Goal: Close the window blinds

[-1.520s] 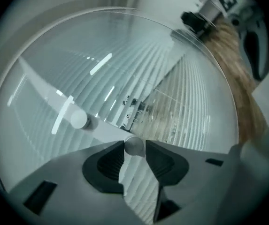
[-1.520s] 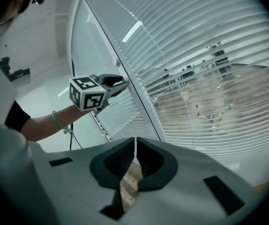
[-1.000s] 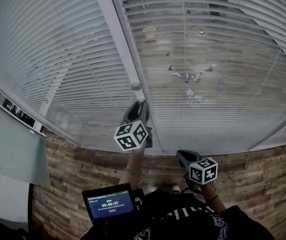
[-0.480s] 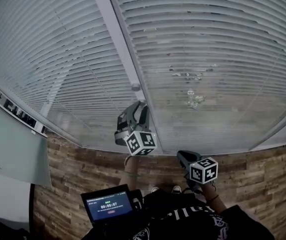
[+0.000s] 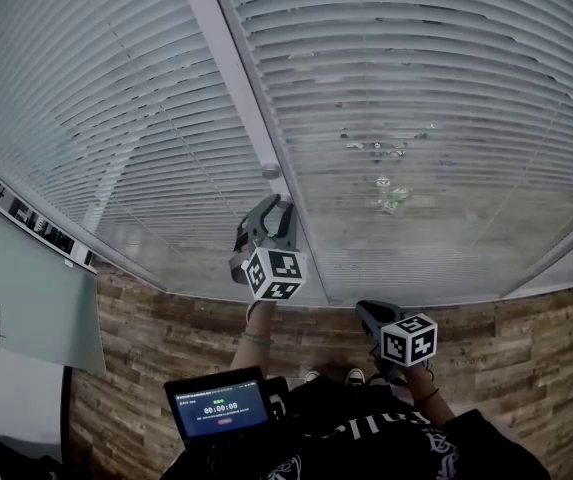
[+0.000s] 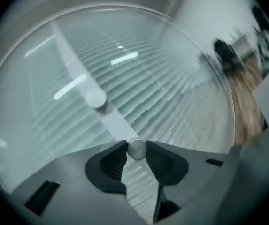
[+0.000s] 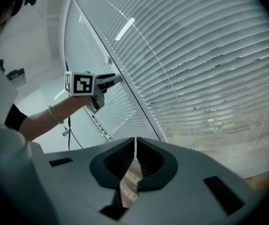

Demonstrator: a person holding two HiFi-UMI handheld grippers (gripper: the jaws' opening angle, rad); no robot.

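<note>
The left gripper (image 5: pixel 278 208) grasps the small round knob (image 6: pixel 135 148) on the post (image 5: pixel 236 88) between the blinds (image 5: pixel 416 88), and its fingers (image 6: pixel 113 161) have just tightened. The right gripper (image 7: pixel 135 140) hangs low, fingers clenched on nothing. Since a second ago, the slats (image 5: pixel 436 168) have tilted nearly shut and the left gripper has rolled.

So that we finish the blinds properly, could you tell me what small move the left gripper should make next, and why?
Probably a small twist of the knob to tilt the slats fully shut. The left gripper, its fingers just closed a little, pinches it, and objects beyond show faintly through the right blind.
</note>
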